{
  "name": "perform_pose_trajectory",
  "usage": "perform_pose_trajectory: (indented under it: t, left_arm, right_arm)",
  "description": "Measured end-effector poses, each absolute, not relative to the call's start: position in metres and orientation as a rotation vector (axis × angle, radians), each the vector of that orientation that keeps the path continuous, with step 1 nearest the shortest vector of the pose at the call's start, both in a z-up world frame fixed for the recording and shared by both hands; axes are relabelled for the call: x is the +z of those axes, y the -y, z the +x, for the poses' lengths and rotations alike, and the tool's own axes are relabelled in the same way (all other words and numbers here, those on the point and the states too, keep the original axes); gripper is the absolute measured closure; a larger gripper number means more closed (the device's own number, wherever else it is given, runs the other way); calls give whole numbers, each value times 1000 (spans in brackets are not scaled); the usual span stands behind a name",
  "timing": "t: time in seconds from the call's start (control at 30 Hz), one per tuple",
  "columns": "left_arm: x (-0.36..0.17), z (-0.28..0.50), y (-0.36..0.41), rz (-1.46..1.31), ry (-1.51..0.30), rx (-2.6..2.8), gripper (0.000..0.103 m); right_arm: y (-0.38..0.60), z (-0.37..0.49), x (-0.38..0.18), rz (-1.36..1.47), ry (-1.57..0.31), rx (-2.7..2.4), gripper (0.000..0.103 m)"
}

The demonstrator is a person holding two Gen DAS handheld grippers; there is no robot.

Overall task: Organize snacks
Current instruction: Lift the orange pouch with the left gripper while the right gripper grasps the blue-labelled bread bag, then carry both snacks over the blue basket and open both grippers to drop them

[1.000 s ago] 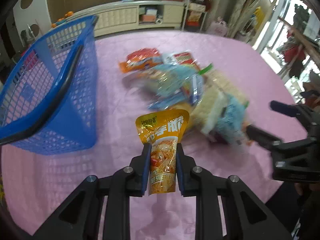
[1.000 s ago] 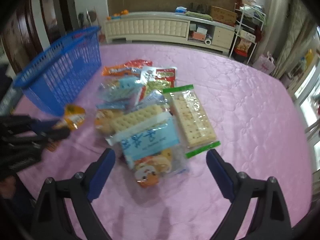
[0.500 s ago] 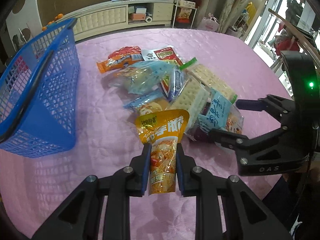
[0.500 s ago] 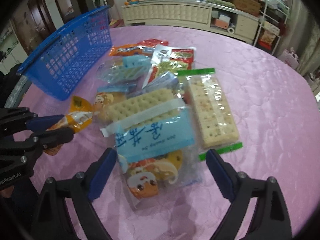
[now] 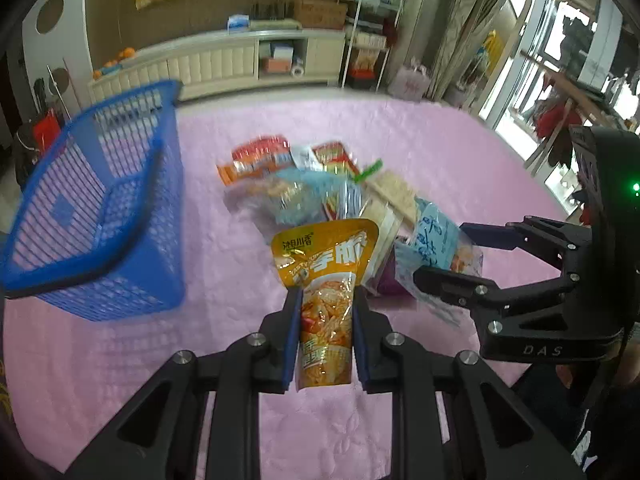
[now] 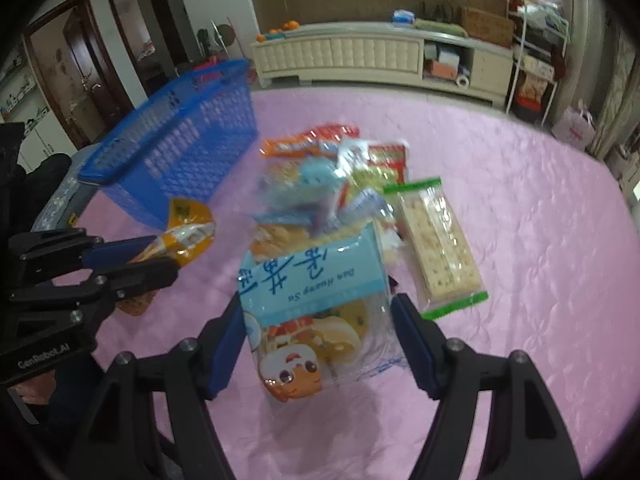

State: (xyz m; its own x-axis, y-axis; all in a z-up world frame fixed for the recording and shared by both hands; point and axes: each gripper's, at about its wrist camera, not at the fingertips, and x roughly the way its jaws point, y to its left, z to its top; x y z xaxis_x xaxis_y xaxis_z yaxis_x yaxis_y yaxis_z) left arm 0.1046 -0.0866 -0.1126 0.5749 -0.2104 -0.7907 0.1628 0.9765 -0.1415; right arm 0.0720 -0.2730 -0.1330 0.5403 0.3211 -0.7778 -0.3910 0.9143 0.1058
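Observation:
My left gripper (image 5: 325, 300) is shut on an orange-yellow snack pouch (image 5: 326, 280) and holds it above the pink tablecloth; the pouch also shows in the right wrist view (image 6: 186, 230). My right gripper (image 6: 318, 312) has closed onto a clear bag with a light-blue label (image 6: 314, 284), its pads touching both sides of the bag. It also shows in the left wrist view (image 5: 444, 258). A pile of snack packets (image 6: 332, 184) lies mid-table. An empty blue basket (image 5: 92, 216) stands to the left.
A cracker pack with green ends (image 6: 436, 240) lies right of the pile. The round table has a pink quilted cloth (image 6: 540, 240). A low white cabinet (image 6: 360, 56) and shelves stand beyond the far edge.
My right gripper has moved forward and closed from wide open onto the blue-labelled bag. My left gripper has kept the pouch and tilted up, with the basket nearer in its view.

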Motion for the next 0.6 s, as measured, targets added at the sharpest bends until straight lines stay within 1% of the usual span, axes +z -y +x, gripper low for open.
perform_pose_trajectory:
  t: [0.2,0.6]
  left_arm:
    - [-73,82,64,-68,-855,-210,81]
    - [-15,65,12,-13,-732,-137,81]
  right_arm:
    - [249,50,-87,-105,-821,425,28]
    - [197,47,-28,-132,-720,474,28]
